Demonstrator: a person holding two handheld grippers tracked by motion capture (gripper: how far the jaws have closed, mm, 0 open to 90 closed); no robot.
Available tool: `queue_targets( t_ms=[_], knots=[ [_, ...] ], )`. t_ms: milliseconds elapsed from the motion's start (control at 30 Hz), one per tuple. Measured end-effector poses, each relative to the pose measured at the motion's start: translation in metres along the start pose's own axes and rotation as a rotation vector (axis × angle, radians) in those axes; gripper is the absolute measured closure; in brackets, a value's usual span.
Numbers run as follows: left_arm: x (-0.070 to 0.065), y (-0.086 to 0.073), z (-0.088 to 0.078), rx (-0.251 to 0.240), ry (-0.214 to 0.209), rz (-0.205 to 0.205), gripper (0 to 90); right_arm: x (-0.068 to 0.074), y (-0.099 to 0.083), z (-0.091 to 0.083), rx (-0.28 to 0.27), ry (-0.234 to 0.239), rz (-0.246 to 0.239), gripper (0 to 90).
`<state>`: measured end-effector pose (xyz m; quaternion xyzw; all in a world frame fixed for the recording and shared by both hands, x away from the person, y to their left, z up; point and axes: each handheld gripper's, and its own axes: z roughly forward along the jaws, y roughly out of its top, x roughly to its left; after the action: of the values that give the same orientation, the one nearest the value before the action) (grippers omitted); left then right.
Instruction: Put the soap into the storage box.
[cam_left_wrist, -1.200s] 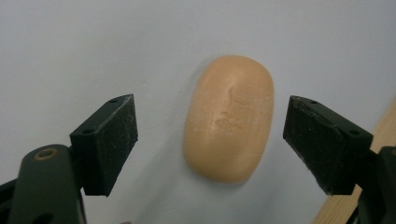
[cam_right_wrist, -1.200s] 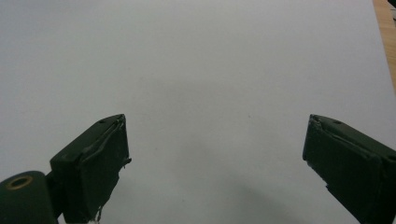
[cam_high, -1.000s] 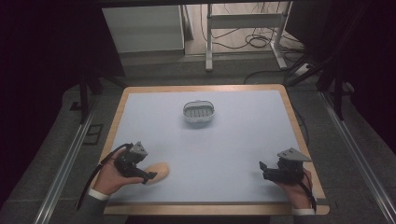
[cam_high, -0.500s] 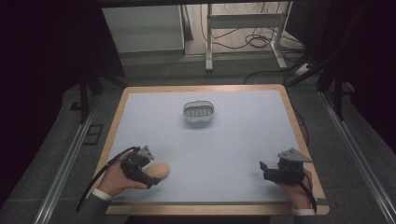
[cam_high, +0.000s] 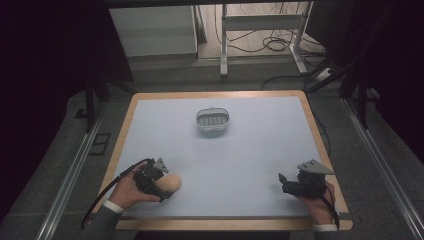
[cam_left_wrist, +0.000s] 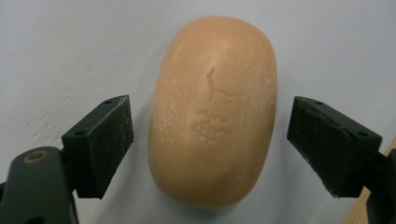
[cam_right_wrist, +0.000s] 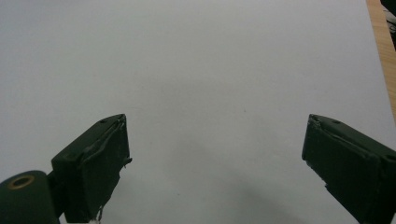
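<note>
Pale blue, the table (cam_high: 250, 150) carries a soap dish (cam_high: 213, 120) far back; the left gripper (cam_high: 159, 184) has sunk over the soap (cam_high: 171, 183) near the front edge. Left gripper view: its fingers (cam_left_wrist: 100, 144), just closing a little, straddle the soap without touching, so a grasp seems next. Right gripper view: fingers (cam_right_wrist: 93, 163) wide, empty.

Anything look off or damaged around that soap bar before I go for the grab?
Minor only: the soap bar has a small crack near its stamped mark and whitish specks over its top. It lies flat on the table, clear of the soap dish, between the open jaws of the left hand-held gripper.
</note>
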<state>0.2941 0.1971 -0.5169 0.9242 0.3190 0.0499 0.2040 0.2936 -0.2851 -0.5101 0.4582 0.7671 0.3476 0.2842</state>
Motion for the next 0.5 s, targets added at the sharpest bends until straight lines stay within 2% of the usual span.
queue_targets(
  t_ms=[267,333,500],
  knots=[
    [0.0011,0.0008,0.0045,0.012,-0.003,0.018,22.3,-0.0007,-0.0009,0.0006,0.003,-0.005,0.001,7.2],
    [0.0021,0.0006,0.0030,0.005,-0.005,0.016,30.3,-0.0011,-0.0011,0.0005,0.003,-0.009,0.001,7.2],
    [0.0037,0.0009,0.0025,0.006,-0.008,0.012,31.7,-0.0015,-0.0015,0.0007,0.004,-0.015,0.005,7.2]
  ],
)
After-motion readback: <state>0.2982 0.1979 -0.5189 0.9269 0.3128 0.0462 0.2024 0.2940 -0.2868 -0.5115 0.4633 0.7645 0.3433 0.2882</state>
